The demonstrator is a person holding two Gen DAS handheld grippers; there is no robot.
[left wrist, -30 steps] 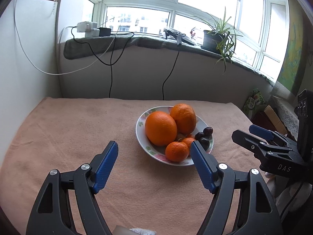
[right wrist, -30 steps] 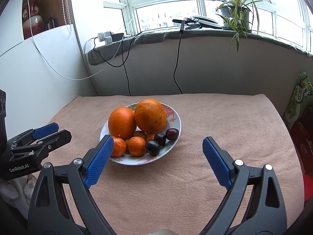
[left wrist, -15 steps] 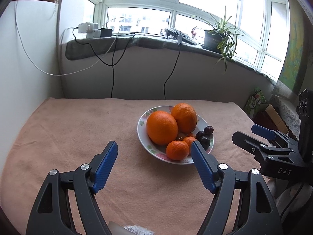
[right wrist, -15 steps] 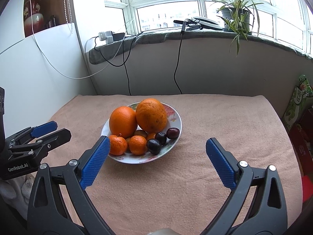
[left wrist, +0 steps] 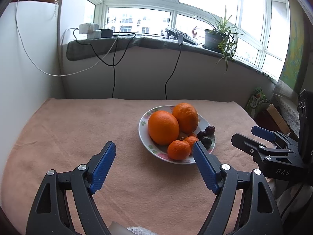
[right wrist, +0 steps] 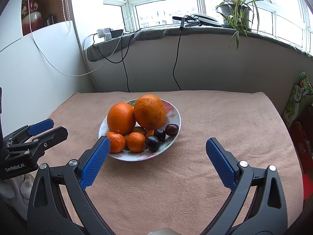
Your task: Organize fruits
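Right wrist view, near to far: the right hand-held gripper (right wrist: pixel 156 156) and the left hand-held gripper (left wrist: pixel 154 166) both hover with fingers spread apart and empty over the cloth-covered surface (right wrist: pixel 225 117). Beyond them the plate (right wrist: pixel 174 115) carries 2 large oranges (right wrist: pixel 149 111), their long axes roughly upright, several mandarins (right wrist: pixel 136 142) and 3 dark plums (right wrist: pixel 153 143). Every fruit already sits on the plate, so the sorting seems either finished or not begun.

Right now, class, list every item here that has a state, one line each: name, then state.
Left black-and-blue tongs: open, holding nothing.
Right black-and-blue tongs: open, holding nothing.
White floral plate: full, on the cloth.
Two large oranges: in the plate, touching.
Three dark plums: in the plate.
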